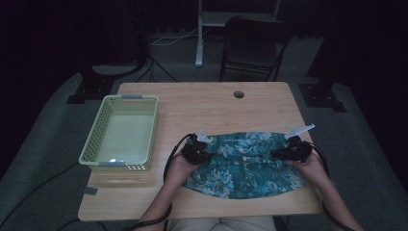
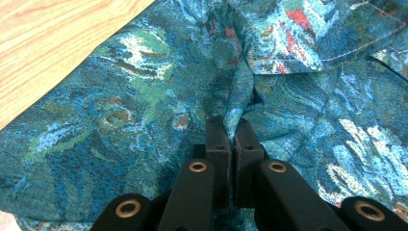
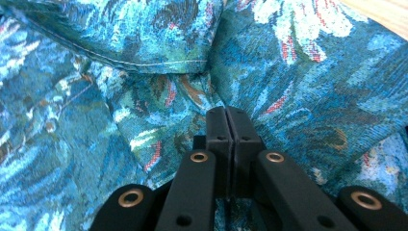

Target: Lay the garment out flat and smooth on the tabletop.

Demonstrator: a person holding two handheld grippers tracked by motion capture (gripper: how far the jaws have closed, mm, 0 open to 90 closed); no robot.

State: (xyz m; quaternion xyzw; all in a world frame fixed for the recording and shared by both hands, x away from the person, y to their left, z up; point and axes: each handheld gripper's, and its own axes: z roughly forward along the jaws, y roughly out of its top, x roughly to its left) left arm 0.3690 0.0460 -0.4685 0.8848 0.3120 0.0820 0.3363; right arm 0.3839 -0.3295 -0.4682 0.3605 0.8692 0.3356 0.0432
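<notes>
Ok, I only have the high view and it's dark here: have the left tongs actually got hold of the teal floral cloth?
Observer: Yes. In the left gripper view, the left tongs are shut on a raised fold of the teal floral woven cloth.
Operator: And the right side?
Observer: The right tongs are shut too. Creases in the cloth fan out from their tips, just below a stitched hem.
Operator: Is any table showing near the left tongs?
Observer: Yes, a corner of the light wooden table shows at the upper left of the left gripper view, beyond the cloth's edge.
</notes>
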